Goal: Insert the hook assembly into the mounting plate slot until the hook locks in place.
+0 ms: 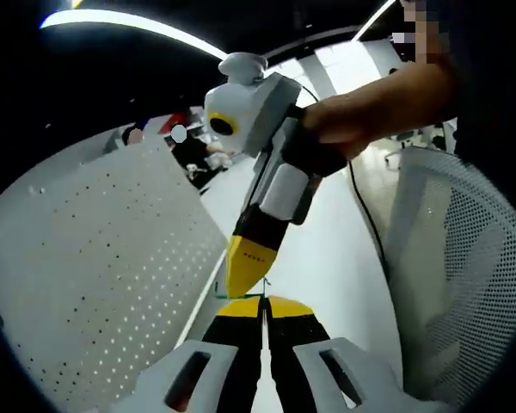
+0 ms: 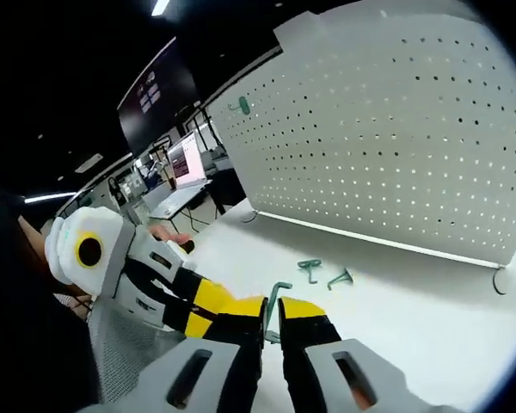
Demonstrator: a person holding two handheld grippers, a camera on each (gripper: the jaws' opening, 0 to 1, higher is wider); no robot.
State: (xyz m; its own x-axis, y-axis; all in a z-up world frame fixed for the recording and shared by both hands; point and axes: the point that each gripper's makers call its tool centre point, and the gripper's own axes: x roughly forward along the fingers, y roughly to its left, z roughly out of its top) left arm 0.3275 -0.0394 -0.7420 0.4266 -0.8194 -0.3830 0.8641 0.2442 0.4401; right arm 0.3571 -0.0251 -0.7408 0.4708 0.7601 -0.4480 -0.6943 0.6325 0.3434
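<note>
Two close, tilted gripper-mounted views, both facing the white pegboard [image 1: 95,258] [image 2: 387,138] across the tabletop [image 2: 396,301].

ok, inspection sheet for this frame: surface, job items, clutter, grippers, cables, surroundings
Surface: white tabletop, bare near the pegboard's foot.
Job's things: white pegboard stands upright, one green hook hung near its top corner; two loose green hooks lie on the table; another green hook sits between both grippers' tips.
Clutter: nothing seen.
Grippers: right gripper fingers closed on that hook; left gripper fingers closed at the same hook, hold unclear.
Cables: black cable trails from the right gripper.
Surroundings: mesh chair, monitor on a far desk, dark ceiling.
</note>
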